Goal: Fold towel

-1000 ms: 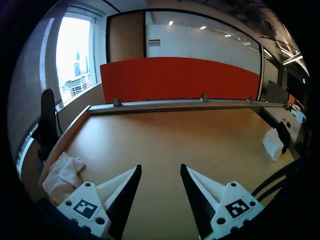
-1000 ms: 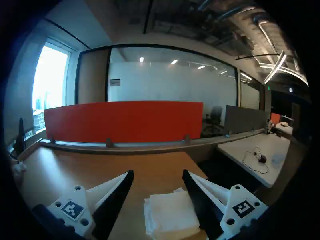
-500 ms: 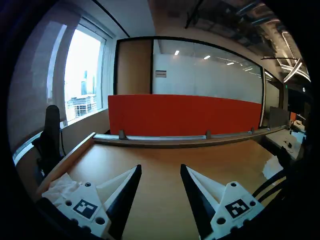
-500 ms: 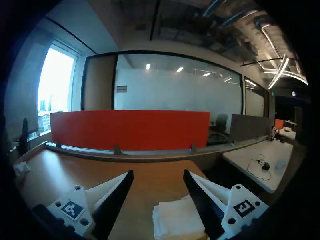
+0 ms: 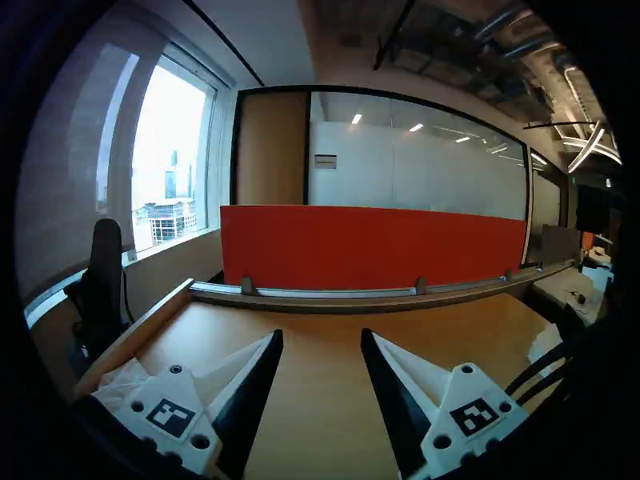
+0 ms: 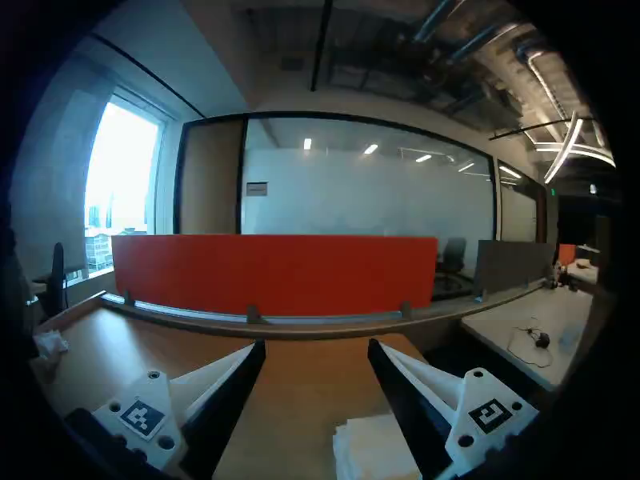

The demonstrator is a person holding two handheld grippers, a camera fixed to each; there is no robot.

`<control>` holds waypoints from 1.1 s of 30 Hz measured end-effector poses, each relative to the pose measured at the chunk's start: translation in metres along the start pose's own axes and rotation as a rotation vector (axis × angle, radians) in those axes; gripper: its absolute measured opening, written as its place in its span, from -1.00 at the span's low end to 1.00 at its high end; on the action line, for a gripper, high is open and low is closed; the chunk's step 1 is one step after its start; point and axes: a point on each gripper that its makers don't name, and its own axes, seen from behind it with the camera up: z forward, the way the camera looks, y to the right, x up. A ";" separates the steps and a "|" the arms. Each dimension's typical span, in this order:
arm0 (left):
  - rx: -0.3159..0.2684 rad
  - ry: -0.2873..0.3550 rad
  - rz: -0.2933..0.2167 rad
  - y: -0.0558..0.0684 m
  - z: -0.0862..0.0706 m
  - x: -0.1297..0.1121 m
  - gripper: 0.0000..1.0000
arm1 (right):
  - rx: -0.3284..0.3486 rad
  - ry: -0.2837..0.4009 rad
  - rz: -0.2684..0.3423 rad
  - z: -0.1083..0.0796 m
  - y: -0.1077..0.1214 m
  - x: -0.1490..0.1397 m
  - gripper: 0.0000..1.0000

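Note:
In the left gripper view my left gripper [image 5: 320,352] is open and empty over the wooden desk [image 5: 320,336]. A crumpled white towel [image 5: 118,378] lies at the desk's left edge, partly hidden behind the left finger. A folded white towel [image 5: 550,340] peeks out at the far right edge. In the right gripper view my right gripper [image 6: 316,360] is open and empty. A stack of folded white towels [image 6: 374,450] lies low between its fingers, beside the right one. The crumpled towel [image 6: 50,346] shows small at the far left.
An orange divider panel [image 5: 372,246] on a metal rail closes the back of the desk. A black office chair [image 5: 100,272] stands left by the window. A second white desk [image 6: 528,340] with a cable lies to the right across a gap.
Both cameras have tilted upward and pulled back: the desk and towels have slid lower in view, more ceiling shows. Both grippers stayed open.

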 end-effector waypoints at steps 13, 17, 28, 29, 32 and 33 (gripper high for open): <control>-0.006 0.039 -0.021 -0.016 0.002 0.018 0.42 | 0.063 0.031 0.028 0.010 -0.070 0.018 0.98; -0.007 0.049 -0.021 -0.021 0.003 0.022 0.42 | 0.080 0.034 0.034 0.012 -0.091 0.021 0.98; -0.011 0.066 -0.029 -0.032 0.004 0.028 0.42 | 0.121 0.046 0.051 0.016 -0.139 0.025 0.98; -0.012 0.068 -0.029 -0.032 0.004 0.029 0.42 | 0.122 0.045 0.052 0.016 -0.141 0.024 0.98; -0.013 0.074 -0.029 -0.033 0.004 0.031 0.42 | 0.123 0.041 0.055 0.017 -0.144 0.022 0.98; -0.014 0.076 -0.029 -0.033 0.004 0.031 0.41 | 0.123 0.041 0.055 0.017 -0.145 0.023 0.99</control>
